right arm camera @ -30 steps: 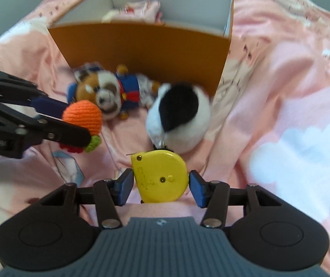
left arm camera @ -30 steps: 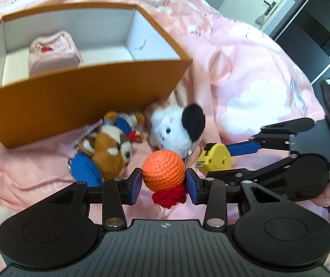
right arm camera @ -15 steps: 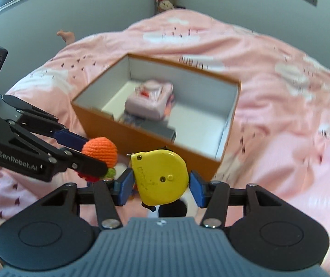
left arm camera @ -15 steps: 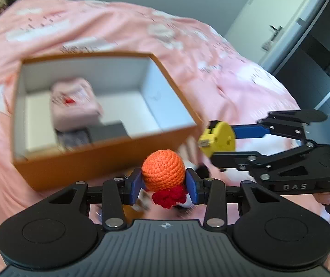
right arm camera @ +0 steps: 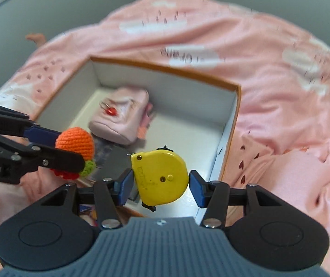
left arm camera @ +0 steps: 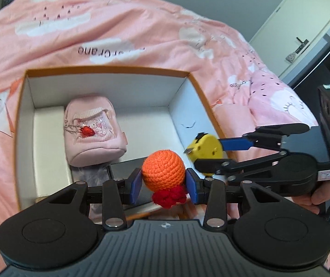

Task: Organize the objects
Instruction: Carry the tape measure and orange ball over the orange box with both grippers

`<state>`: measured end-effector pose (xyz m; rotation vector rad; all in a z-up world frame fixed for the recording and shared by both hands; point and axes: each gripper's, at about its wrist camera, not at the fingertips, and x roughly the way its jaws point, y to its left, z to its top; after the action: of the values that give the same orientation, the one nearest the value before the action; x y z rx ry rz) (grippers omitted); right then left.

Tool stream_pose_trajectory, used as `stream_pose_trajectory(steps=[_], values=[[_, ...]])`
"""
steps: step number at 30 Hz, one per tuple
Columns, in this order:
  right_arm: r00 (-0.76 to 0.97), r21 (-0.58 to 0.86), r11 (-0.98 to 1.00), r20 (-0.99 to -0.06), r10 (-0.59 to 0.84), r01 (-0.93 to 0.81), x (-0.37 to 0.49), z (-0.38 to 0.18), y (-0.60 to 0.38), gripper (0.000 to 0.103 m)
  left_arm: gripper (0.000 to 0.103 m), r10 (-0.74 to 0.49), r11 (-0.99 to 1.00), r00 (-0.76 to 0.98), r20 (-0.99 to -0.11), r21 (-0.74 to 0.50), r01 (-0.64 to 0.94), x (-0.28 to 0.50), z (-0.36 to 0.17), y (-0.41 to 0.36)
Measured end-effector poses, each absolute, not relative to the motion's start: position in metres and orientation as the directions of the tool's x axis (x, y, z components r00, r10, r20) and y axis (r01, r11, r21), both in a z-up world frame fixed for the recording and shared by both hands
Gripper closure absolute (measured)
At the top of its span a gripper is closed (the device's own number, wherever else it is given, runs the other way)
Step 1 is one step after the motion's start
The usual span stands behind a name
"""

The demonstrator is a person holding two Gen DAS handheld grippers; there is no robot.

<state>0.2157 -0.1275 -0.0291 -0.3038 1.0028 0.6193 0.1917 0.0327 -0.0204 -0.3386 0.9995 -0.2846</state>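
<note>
Both claws (left arm camera: 163,182) (loaded) now above box (left arm camera: 105,70)

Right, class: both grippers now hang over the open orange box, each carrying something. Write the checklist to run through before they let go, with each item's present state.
1. Left gripper holds the orange crocheted ball between its jaws: ok.
2. Right gripper holds the yellow tape measure: ok.
3. Orange cardboard box open: ok.
4. Ball above the box interior: ok.
5. Tape measure clear of the box's right wall: cannot tell.
6. Bare floor left beside the pink fabric pouch: ok.
</note>
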Motion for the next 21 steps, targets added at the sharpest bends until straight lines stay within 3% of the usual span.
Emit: stream_pose_trajectory(steps=[7, 21], values=[[0.257, -0.007, 0.749, -0.941, 0.218, -0.663, 0.247, -0.065, -0.099, 0.049, 0.057, -0.363, 0.919, 0.471, -0.804, -0.394, 0.037, 0.220, -0.042, 0.031], [0.115, -0.032, 0.677, -0.990, 0.078, -0.735, 0.254, -0.080, -0.078, 0.048, 0.057, -0.398, 0.906, 0.413, -0.820, -0.422, 0.034, 0.249, -0.057, 0.023]])
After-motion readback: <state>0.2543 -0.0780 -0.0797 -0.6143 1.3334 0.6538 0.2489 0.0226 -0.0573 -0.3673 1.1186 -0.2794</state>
